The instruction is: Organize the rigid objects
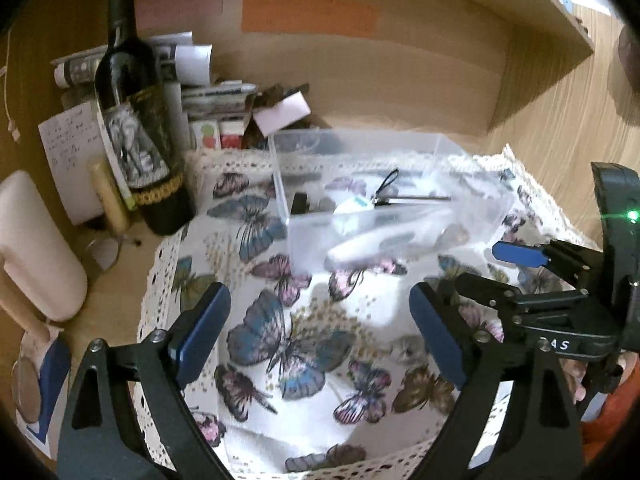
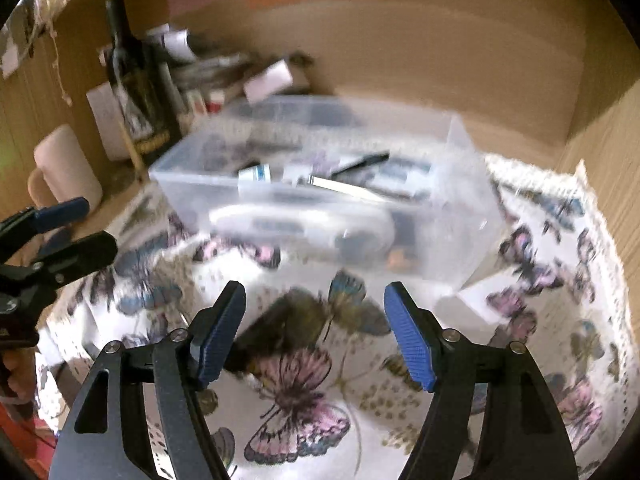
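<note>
Clear bin of small things on the butterfly cloth

The bin (image 1: 400,208) is a clear plastic box, open-topped and upright, on the far part of the cloth (image 1: 304,344). Inside, a white handheld device (image 1: 372,248) lies along the near wall, with a slim metal rod (image 1: 416,199) and a black cord (image 1: 390,184) farther back.

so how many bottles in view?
1. A dark wine bottle stands upright at the back left of the desk, left of the clear plastic bin, among papers. More could be hidden in the clutter behind it.
</note>
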`<state>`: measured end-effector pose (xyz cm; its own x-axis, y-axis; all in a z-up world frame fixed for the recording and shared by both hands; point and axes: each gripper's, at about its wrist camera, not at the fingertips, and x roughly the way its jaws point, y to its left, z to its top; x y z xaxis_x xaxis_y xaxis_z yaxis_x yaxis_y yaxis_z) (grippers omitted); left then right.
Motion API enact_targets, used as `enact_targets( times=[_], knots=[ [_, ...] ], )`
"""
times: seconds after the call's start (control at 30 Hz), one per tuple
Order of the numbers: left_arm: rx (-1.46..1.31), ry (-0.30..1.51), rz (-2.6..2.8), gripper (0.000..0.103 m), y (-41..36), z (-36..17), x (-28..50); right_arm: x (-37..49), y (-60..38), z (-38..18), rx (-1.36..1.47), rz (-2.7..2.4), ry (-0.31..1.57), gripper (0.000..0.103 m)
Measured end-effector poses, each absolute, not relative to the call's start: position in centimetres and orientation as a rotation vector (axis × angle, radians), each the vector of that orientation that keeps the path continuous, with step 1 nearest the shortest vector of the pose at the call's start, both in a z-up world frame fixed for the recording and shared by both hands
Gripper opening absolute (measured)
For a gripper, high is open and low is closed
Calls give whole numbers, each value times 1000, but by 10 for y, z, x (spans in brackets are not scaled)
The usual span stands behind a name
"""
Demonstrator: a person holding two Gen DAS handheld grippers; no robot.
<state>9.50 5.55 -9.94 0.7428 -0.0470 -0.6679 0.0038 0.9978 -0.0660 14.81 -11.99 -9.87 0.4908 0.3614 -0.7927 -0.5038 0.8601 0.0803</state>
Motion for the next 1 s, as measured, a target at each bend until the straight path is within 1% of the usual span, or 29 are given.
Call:
enact_targets(
  times=[0.23,0.3,0.4,0.47,0.5,0.6,0.77,0.87,0.93,1.0],
  knots=[
    [-52,780,-50,92,53,-119,91,152,-109,-119,-161,530,1009,68],
    [-46,788,-55,92,52,-123,91,153,-107,-123,-169,526,1027,64],
    [-44,813,-71,92,50,-131,91,154,-108,-125,-156,541,1040,51],
    [-40,833,-81,92,48,-136,91,153,-108,-125,-162,545,1040,30],
    [-38,841,-85,92,47,-138,92,153,-108,-126,-170,546,1042,27],
    [-31,866,-102,92,42,-144,92,149,-110,-126,-176,553,1030,26],
    [-30,919,-149,92,31,-154,95,144,-118,-120,-165,561,1007,21],
    [-35,967,-184,92,22,-160,102,143,-124,-115,-155,548,987,21],
    [-2,977,-180,95,15,-163,106,143,-129,-113,-149,540,975,21],
    [35,982,-178,95,7,-164,109,143,-136,-111,-137,536,971,21]
  ],
)
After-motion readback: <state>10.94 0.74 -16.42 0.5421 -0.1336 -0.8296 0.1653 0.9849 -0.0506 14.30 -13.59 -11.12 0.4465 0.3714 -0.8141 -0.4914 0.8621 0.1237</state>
